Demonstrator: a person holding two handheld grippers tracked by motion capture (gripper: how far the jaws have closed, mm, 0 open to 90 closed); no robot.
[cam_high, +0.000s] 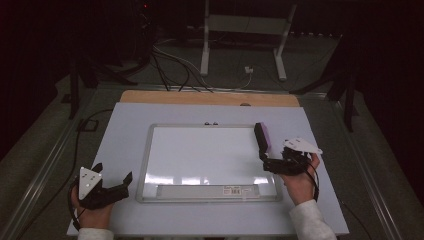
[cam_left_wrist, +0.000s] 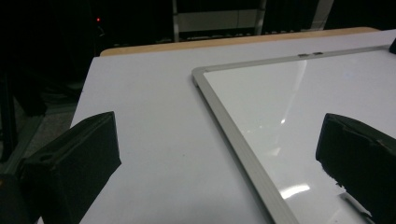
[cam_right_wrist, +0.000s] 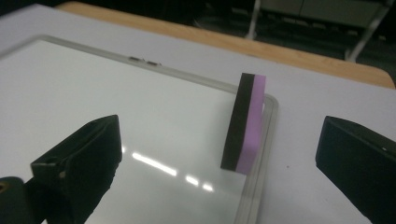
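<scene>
Eraser (cam_high: 263, 140) at right of high view, standing on edge on whiteboard (cam_high: 200, 155) right border; black face toward board, purple face outward. Long axis runs up-frame, slightly tilted left. Eraser's near end partly masked by right claw (cam_high: 274, 162) in high view. In right gripper view eraser (cam_right_wrist: 243, 122) stands free ahead of wide-spread jaws, untouched. Left claw (cam_high: 111, 184), lower left, open, empty, over surface (cam_high: 125, 125). Label on board tray too small to read.

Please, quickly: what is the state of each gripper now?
Left gripper: open, holding nothing.
Right gripper: open, holding nothing; the eraser stands free ahead of it.
</scene>
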